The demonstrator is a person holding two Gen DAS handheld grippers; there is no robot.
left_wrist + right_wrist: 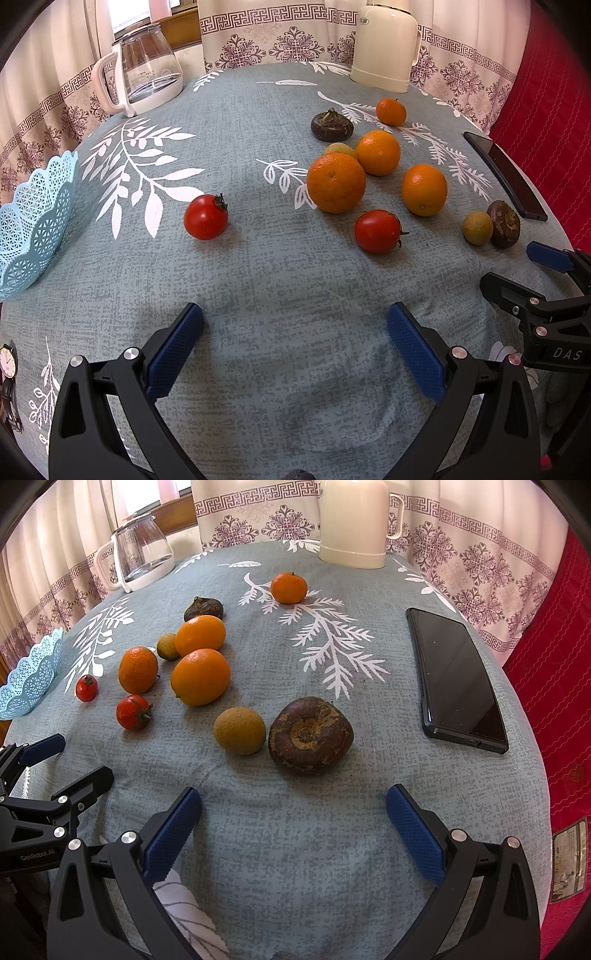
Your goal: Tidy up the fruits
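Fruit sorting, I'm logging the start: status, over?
Left gripper and right gripper open, empty, jaws wide. Fruits loose on tablecloth; blue basket at far left, no fruit visible inside. Phone lies right of the fruit, not blocking.

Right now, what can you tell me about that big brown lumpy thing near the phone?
The brown bulb looks like a water chestnut: dark reddish-brown, rounded and a bit flattened, with a glossy skin and a rough tan ring pattern on its top face. It lies tipped toward the right wrist camera on the grey-blue tablecloth, loose, with no gripper on it. A small tan round fruit sits right against its left side, seemingly touching. The black phone lies apart to its right.
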